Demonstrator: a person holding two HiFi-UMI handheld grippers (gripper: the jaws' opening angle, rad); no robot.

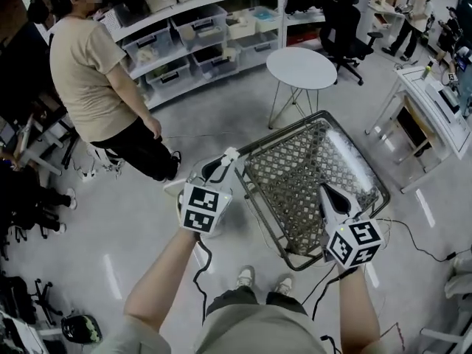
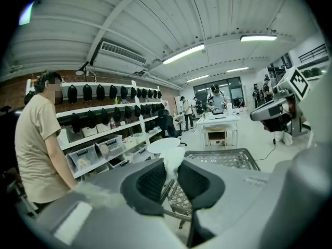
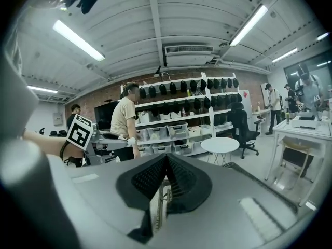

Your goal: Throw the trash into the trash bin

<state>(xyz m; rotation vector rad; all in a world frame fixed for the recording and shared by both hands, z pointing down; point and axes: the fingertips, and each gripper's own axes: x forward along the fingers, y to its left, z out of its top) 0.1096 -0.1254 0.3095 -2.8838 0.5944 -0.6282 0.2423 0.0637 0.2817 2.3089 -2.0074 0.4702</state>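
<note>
Trash: a white crumpled scrap (image 2: 171, 162), clamped in the left tongs (image 2: 170, 176), at the ten-o'clock corner of the wire-mesh trash bin (image 1: 284, 131). Right tongs (image 3: 166, 173) are pressed together over the bin's five-o'clock side, with nothing confirmed held.

Judgement: delivery step. Next, carry the scrap toward three o'clock over the opening, then part the tongs.

Legible writing: none. Only the square markers on the cubes show.

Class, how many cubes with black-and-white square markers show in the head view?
2. One cube sits on the left gripper, which pinches a white crumpled tissue beside the grey wire mesh basket; the other on the right gripper, which grips the basket's rim.
</note>
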